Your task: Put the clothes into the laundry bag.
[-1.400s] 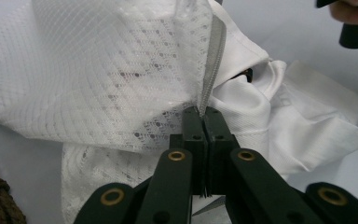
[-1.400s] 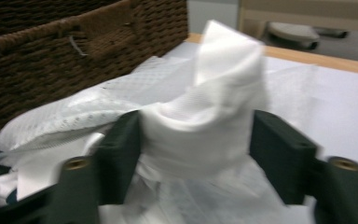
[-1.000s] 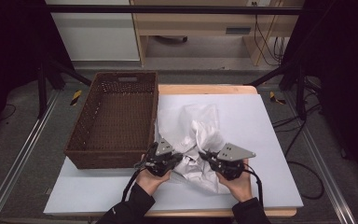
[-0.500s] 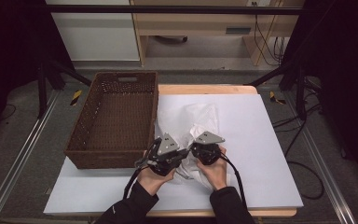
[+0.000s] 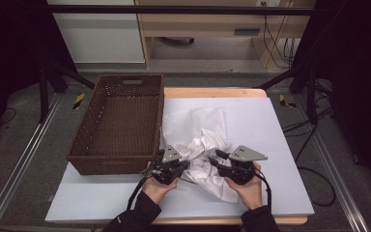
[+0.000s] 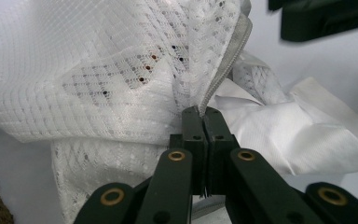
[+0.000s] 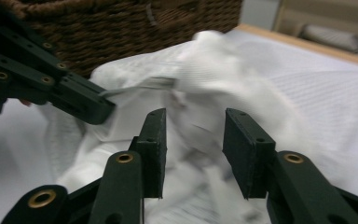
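Observation:
A crumpled white mesh cloth (image 5: 200, 140) lies on the white table mat (image 5: 270, 125), to the right of the basket. My left gripper (image 5: 186, 165) sits at the cloth's near left edge and is shut on its stitched seam (image 6: 223, 79), which runs up from the closed jaw tips of this gripper (image 6: 201, 114). My right gripper (image 5: 215, 162) is at the cloth's near right side, pointing left. Its jaws have just been opening. In the right gripper view they (image 7: 193, 126) stand apart, with the blurred cloth (image 7: 223, 74) beyond them and nothing pinched.
A brown wicker basket (image 5: 111, 164) stands empty at the left of the mat, close to my left hand. Bare mat lies to the right of the cloth and along the near edge. The table's wooden far edge (image 5: 212, 92) lies beyond the cloth.
The right gripper swung left toward the left gripper, then drew back right, and its jaws parted, letting go of the cloth. The cloth's near part has shifted. The left gripper stays shut on the seam.

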### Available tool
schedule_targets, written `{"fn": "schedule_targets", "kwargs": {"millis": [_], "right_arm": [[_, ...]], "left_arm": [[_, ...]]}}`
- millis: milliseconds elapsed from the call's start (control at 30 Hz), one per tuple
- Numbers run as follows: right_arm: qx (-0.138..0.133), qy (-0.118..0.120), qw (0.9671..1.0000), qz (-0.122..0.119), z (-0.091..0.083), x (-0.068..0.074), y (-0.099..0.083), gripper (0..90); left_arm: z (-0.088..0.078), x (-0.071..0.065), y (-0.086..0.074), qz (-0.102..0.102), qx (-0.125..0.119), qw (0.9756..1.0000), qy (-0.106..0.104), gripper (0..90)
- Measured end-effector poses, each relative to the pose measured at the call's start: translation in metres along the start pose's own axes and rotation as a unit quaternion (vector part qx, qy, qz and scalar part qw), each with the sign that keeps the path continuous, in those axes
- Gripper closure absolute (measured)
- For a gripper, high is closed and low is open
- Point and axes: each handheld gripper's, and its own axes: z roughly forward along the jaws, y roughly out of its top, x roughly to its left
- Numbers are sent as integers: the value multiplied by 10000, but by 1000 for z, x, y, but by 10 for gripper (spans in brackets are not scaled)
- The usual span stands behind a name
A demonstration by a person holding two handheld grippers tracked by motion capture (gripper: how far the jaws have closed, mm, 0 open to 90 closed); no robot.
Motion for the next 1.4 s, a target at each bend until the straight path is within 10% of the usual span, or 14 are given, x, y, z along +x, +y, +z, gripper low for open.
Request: {"fn": "schedule_targets", "kwargs": {"millis": [167,367,567,700,867,1033,1100,1400], "right_arm": [[-187,-495,9985,127,7,-26,0,518],[93,-298,9995,-70,23,-20,0,895],[-285,624,9966,-460,-13,16,11,900],[200,931,9938,-569,16,33,3,900],[595,849,9937,-418,67,39,-2,900],[509,-405,9978,-134,99,32,7,893],[512,-500,9974,22,104,26,5,888],[299,360,9989,-35,42,24,-5,643]], "left_arm": [[0,0,1,20,7,10000,9,890],[-3,3,2,-59,-32,10000,57,890],[-1,4,5,-132,-91,9999,50,889],[-11,-1,17,-57,-276,9996,74,890],[-37,-9,33,137,-598,9981,53,891],[-41,-11,27,178,-540,9984,-14,891],[-36,-9,21,146,-458,9988,-25,891],[-5,4,2,-55,-96,9999,108,890]]}}
